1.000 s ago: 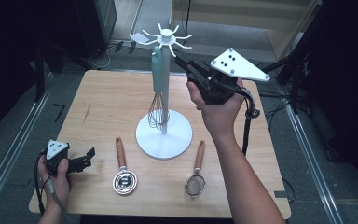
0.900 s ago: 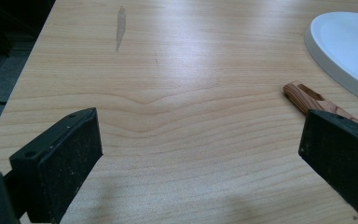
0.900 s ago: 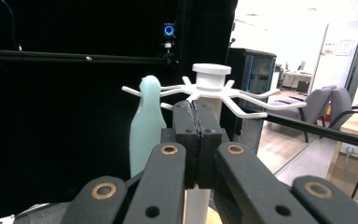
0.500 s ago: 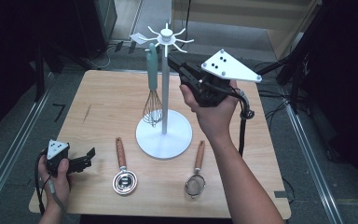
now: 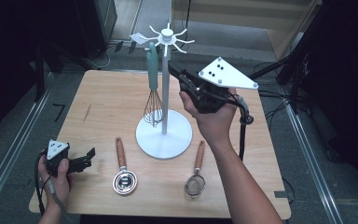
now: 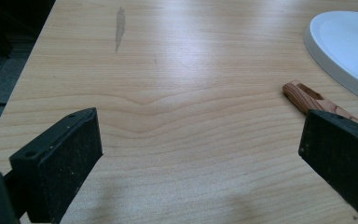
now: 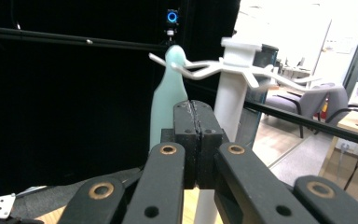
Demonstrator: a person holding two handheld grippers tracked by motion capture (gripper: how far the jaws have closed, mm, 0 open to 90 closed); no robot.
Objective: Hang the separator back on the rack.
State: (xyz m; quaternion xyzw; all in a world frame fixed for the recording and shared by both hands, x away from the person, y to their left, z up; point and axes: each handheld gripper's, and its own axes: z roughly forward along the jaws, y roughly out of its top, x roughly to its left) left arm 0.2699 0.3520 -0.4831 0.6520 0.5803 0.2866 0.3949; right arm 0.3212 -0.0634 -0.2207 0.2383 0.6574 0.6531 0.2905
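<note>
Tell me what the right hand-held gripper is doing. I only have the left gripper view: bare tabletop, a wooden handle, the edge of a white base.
Observer: The right hand-held gripper is shut on nothing, raised close to the white stand's post.
Operator: Anything hanging on that stand?
Observer: A whisk with a mint-green handle hangs from one hook, wires down.
Operator: What's on the end of my wooden handle?
Observer: A round metal scoop, lying flat in front of the base.
</note>
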